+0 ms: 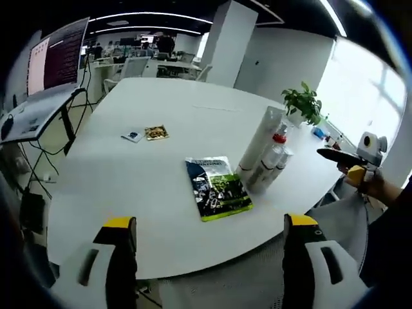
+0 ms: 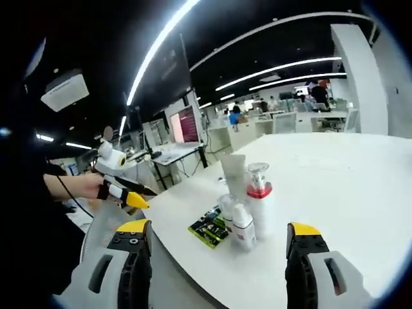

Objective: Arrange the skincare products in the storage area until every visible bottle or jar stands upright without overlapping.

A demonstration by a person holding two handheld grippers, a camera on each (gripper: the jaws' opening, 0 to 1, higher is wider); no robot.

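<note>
Both claws were wide open with nothing in them, hanging off the edge of the white surface (image 1: 161, 109). The skincare cluster (image 2: 246, 209), tall tube, red-collared pump bottle and smaller bottles, looked upright and touching, dead ahead of the right claw (image 2: 215, 257), which seemed nearer. The left claw (image 1: 209, 254) faced a green-and-black packet (image 1: 217, 187) lying just beside the bottles.

Most of the white surface (image 1: 161, 187) lies bare. The bottles (image 1: 267, 158) stand bunched, touching, near one edge, a dark green packet (image 1: 217, 187) flat just beside them; two small sachets (image 1: 147, 134) lie well apart.
</note>
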